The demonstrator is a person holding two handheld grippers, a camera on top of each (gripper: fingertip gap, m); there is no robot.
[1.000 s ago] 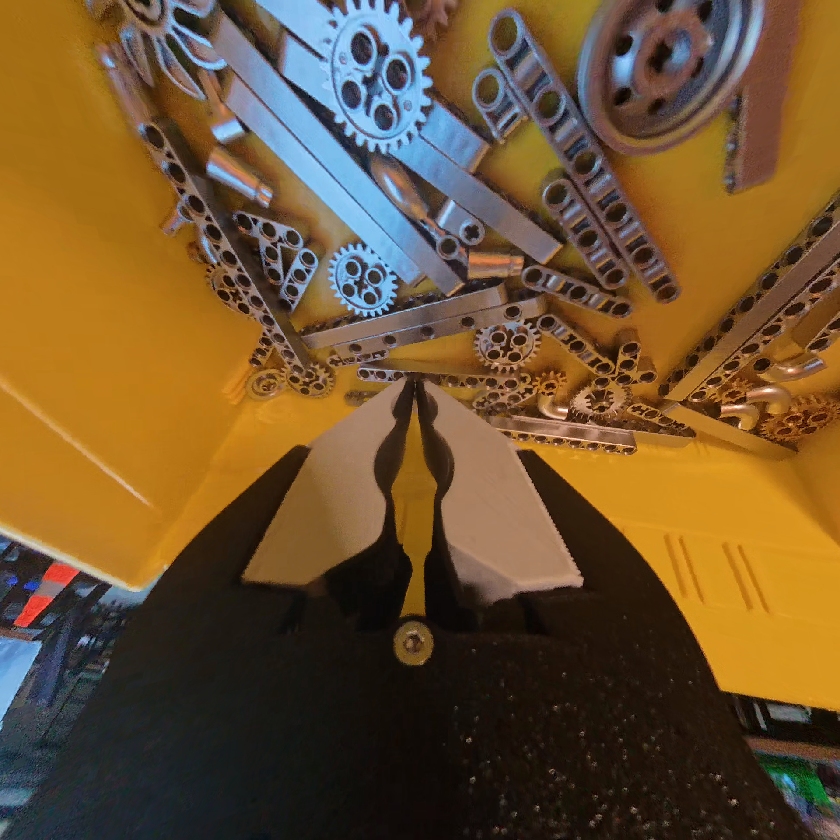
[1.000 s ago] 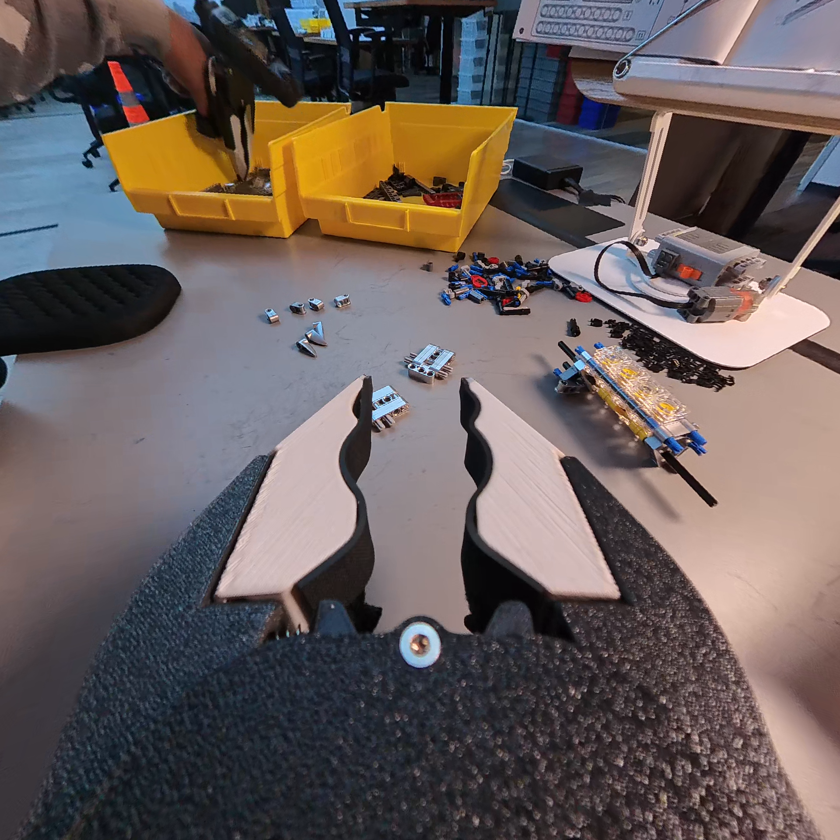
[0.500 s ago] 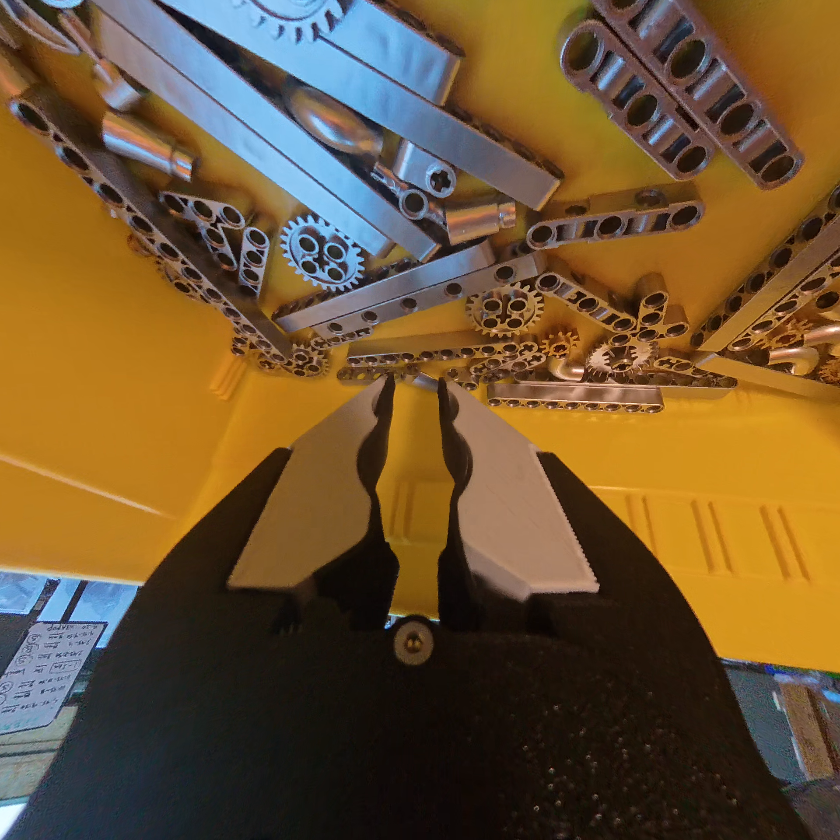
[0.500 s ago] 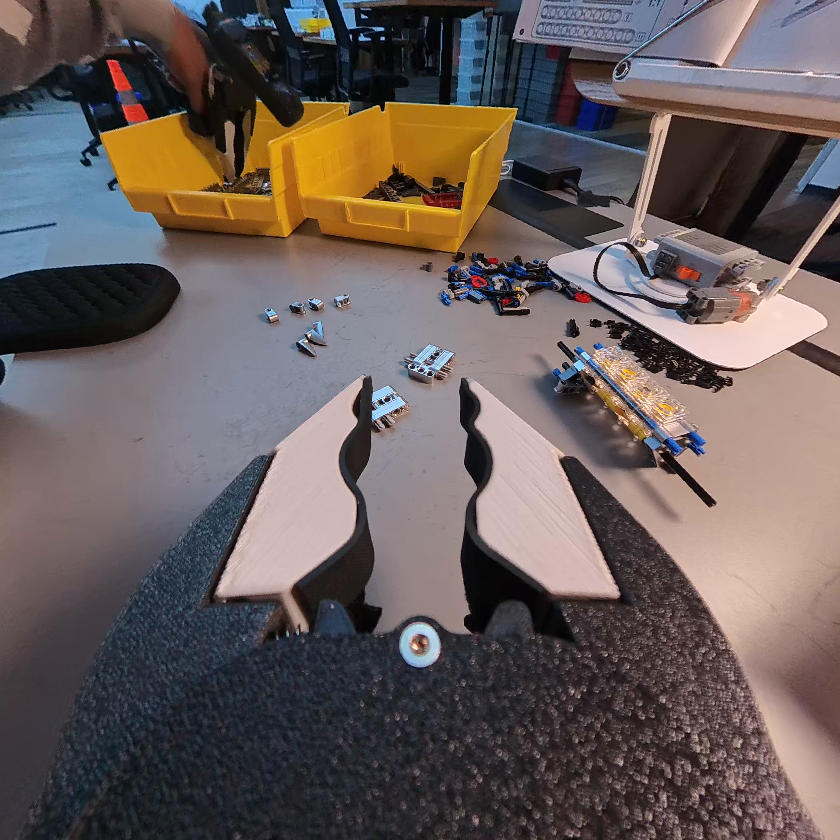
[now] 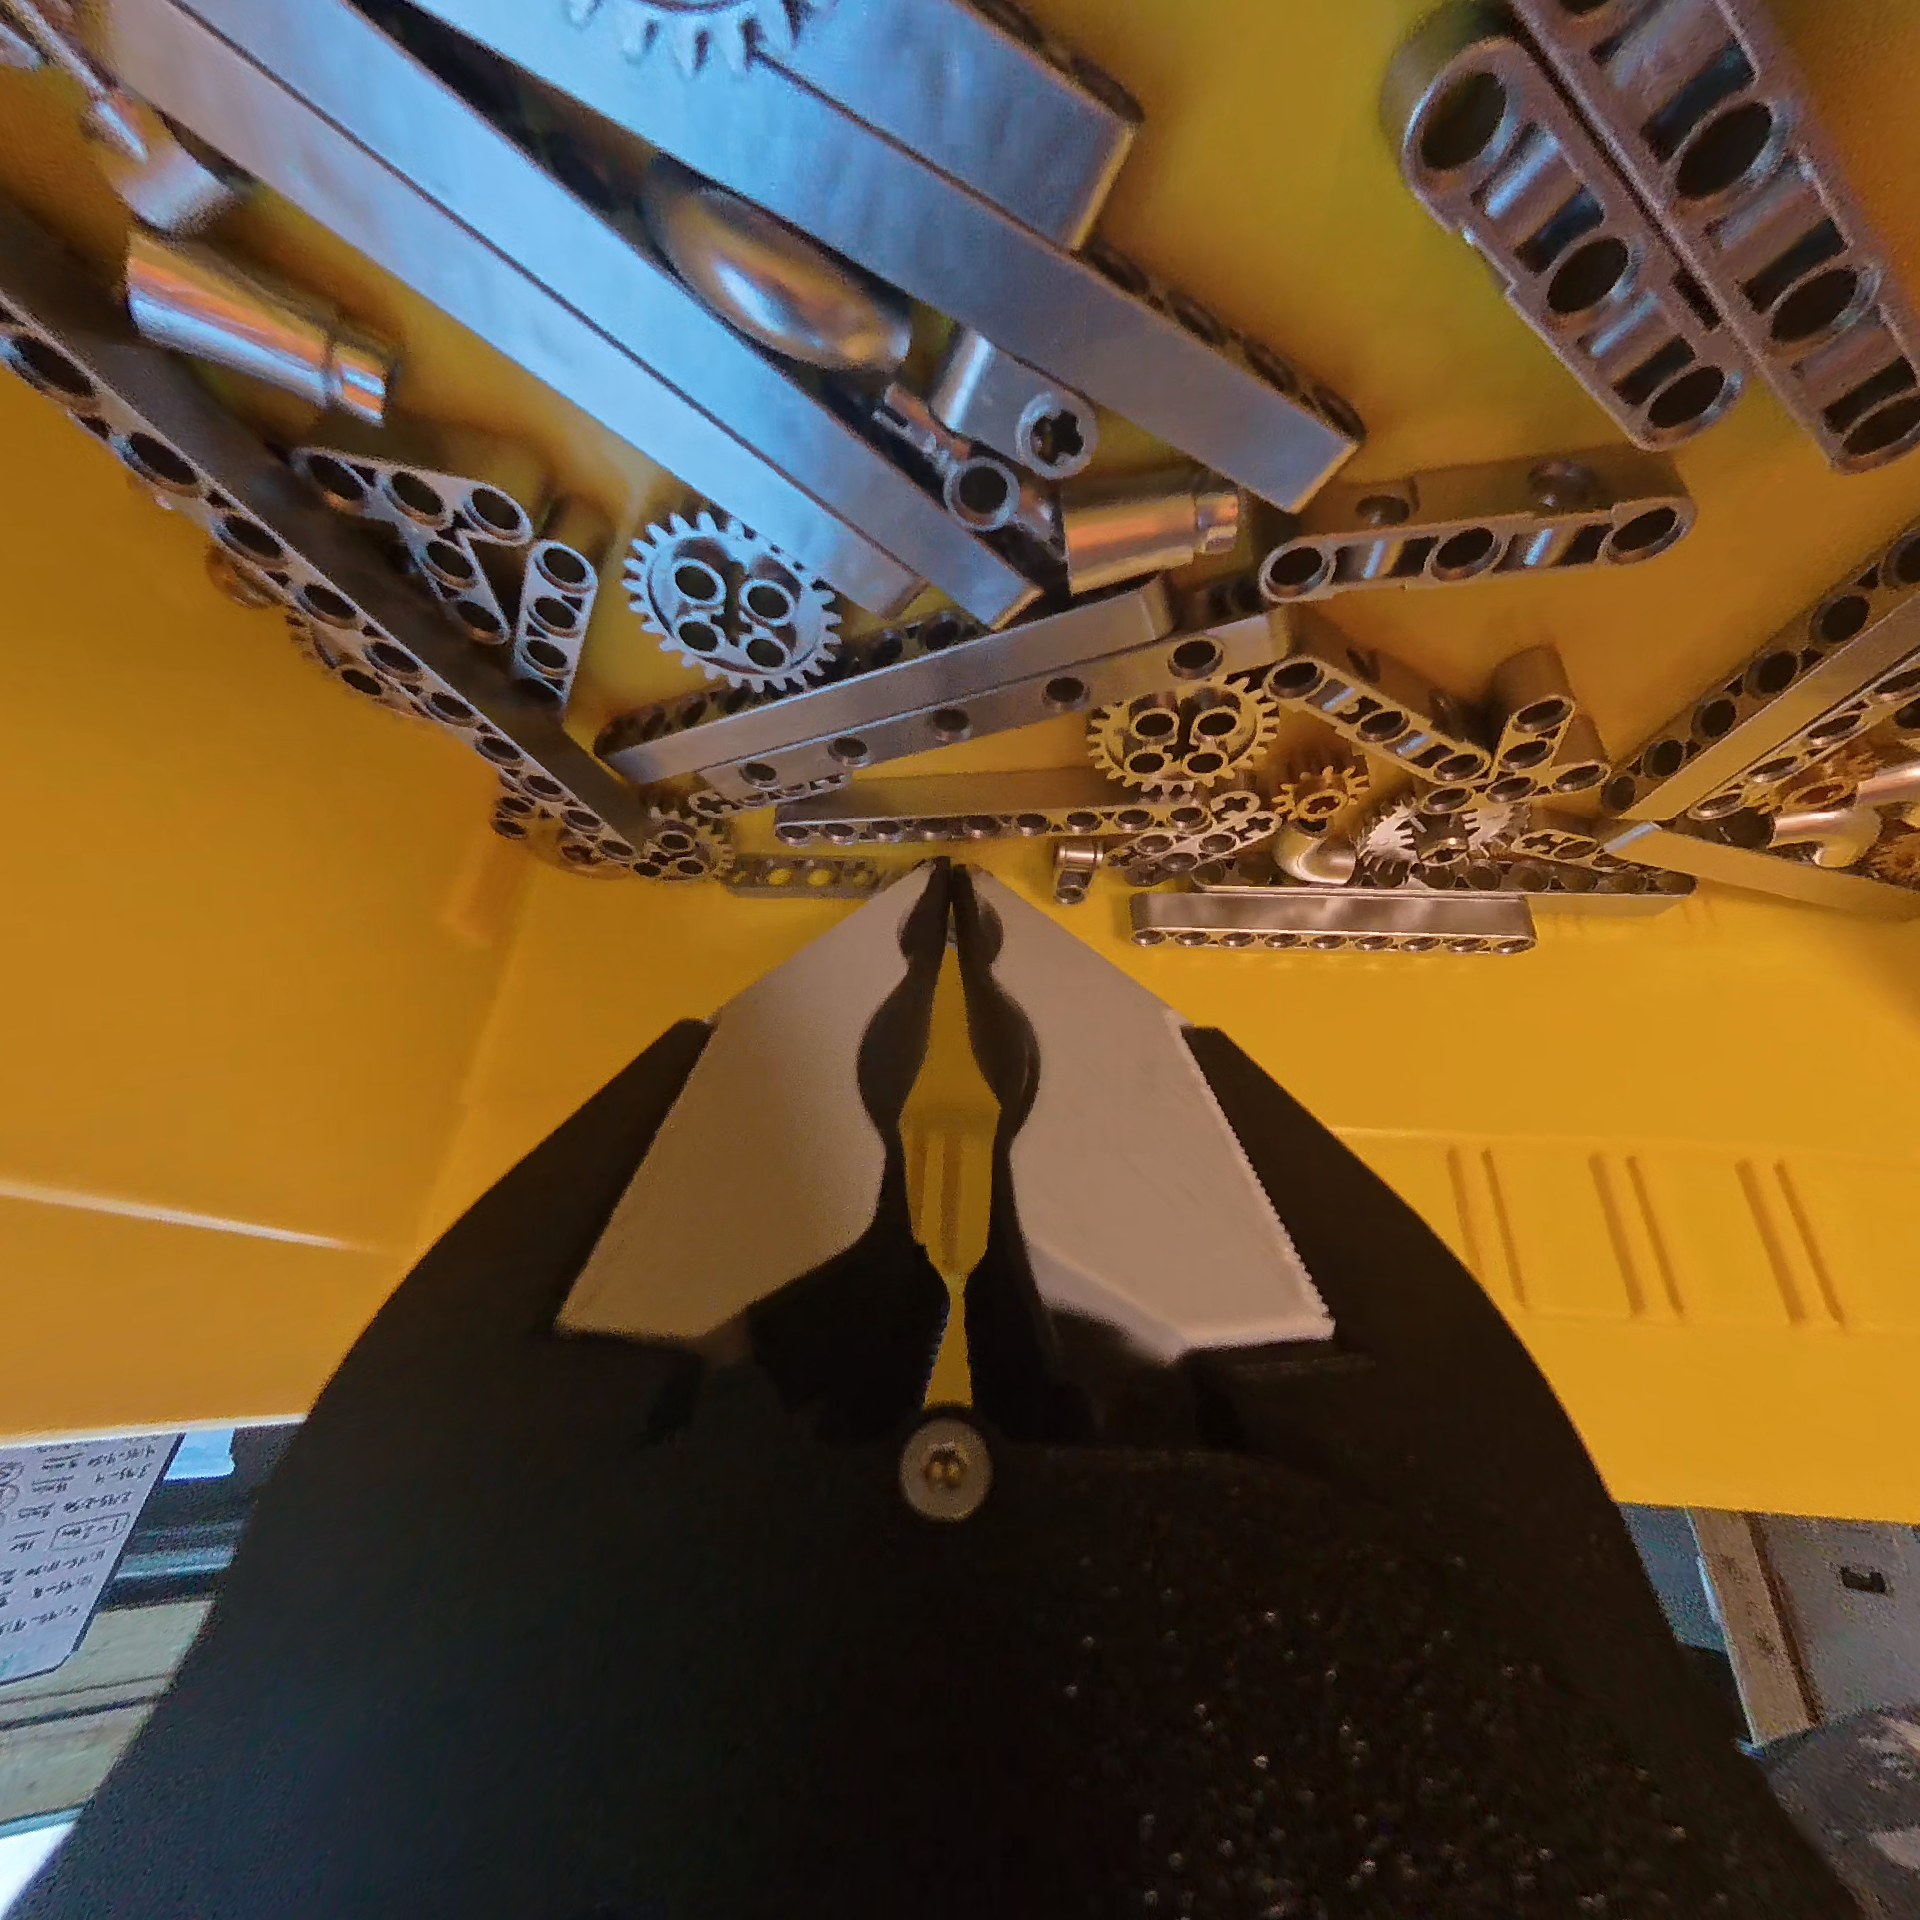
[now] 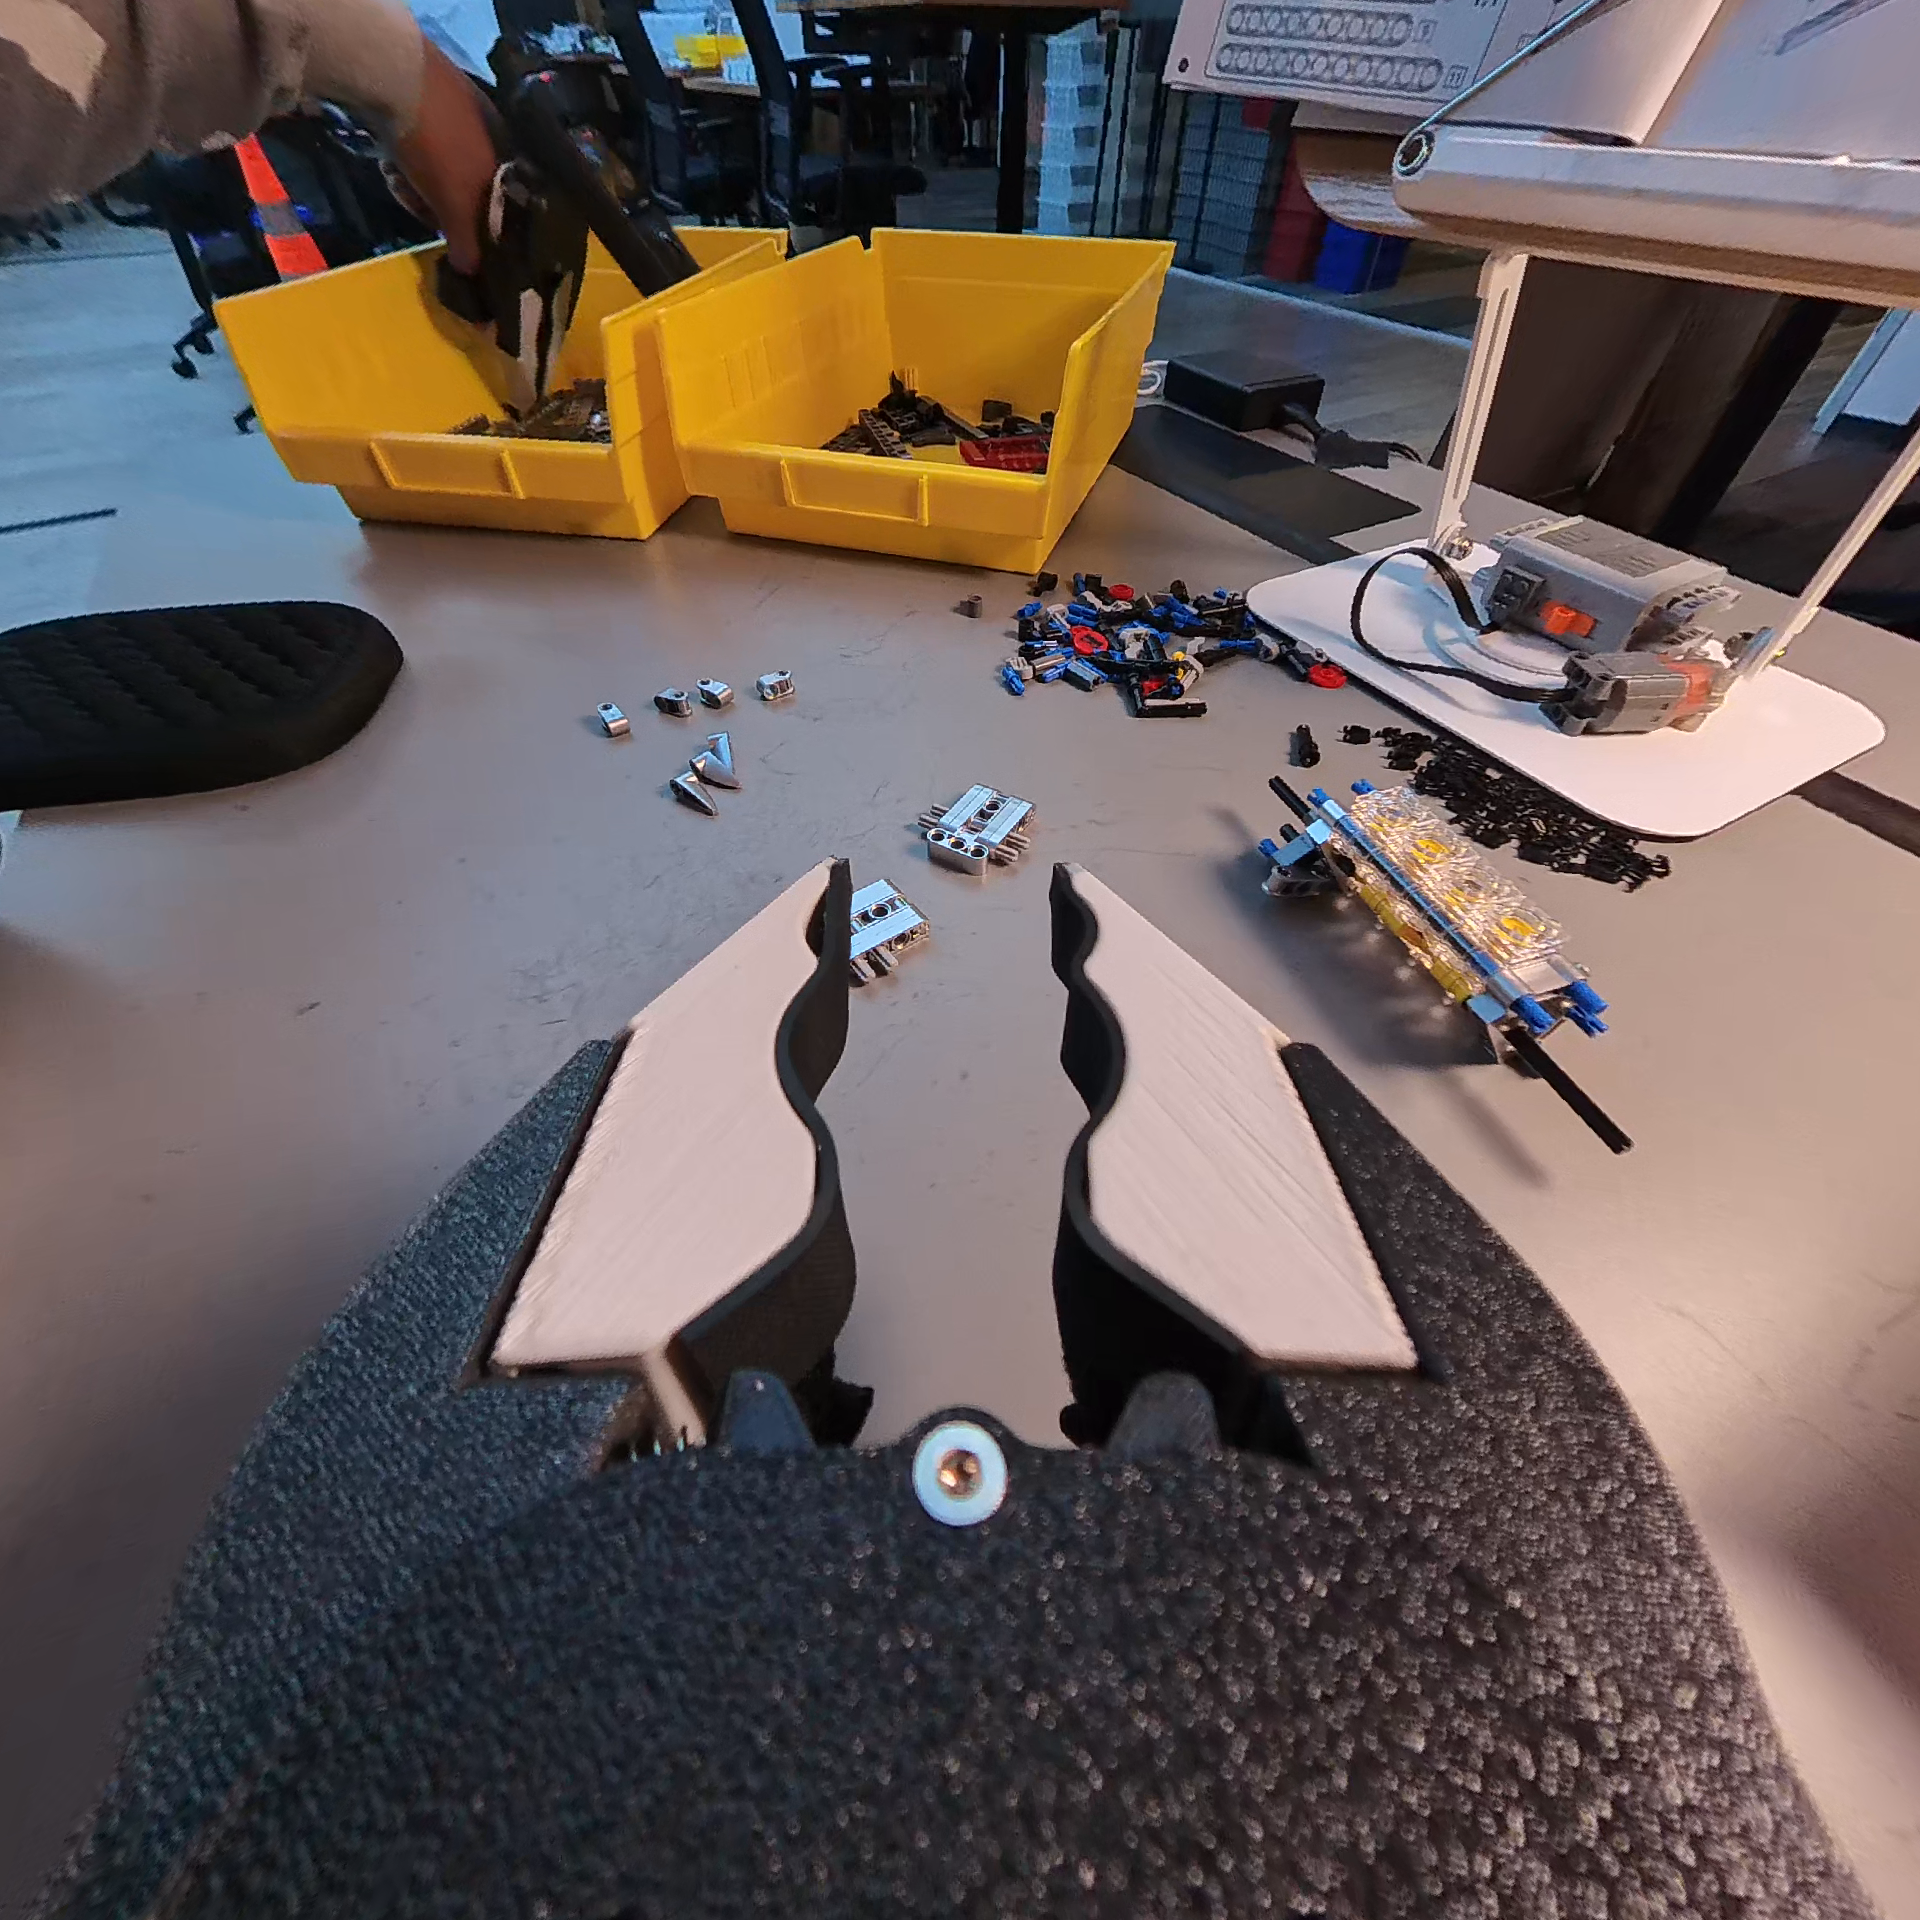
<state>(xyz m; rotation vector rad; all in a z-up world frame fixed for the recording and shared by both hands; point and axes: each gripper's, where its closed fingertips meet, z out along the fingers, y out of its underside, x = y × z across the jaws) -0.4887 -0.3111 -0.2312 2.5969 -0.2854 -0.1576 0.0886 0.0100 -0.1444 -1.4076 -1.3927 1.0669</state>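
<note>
A printed sheet (image 5: 62, 1548) shows at the lower left of the left wrist view and a chart (image 6: 1340, 52) stands past the bench's far edge, both bearing print that stays uncopied; no brand marks can be made out. The left gripper (image 5: 948, 871) reaches down into the left bin (image 5: 260, 935), its tips drawn nearly together with only a thin slit between them; whether anything is pinched there cannot be told. The tips sit at the near edge of a heap of grey beams (image 5: 935, 717) and gears (image 5: 730, 601), just beside a thin holed beam (image 5: 805, 876) on the bin floor. In the right wrist view that same gripper (image 6: 540, 353), held by a hand (image 6: 447, 135), dips into the left bin (image 6: 436, 478) at the far left of the bench (image 6: 312, 1039), with a second bin (image 6: 862, 499) touching it on the right. The right gripper (image 6: 943, 883) hovers over the bench's middle with its fingers spread apart and nothing between them. A small grey block (image 6: 885, 920) lies just beside its left finger (image 6: 707, 1122), and a paired block (image 6: 979, 826) lies a little farther on. To the right lie a clear assembly (image 6: 1439, 920), black pins (image 6: 1507, 800), mixed small parts (image 6: 1143, 649) and a white tray (image 6: 1766, 748) carrying a motor (image 6: 1642, 691). Small grey pieces (image 6: 696, 717) and a black pad (image 6: 177, 686) lie to the left.
</note>
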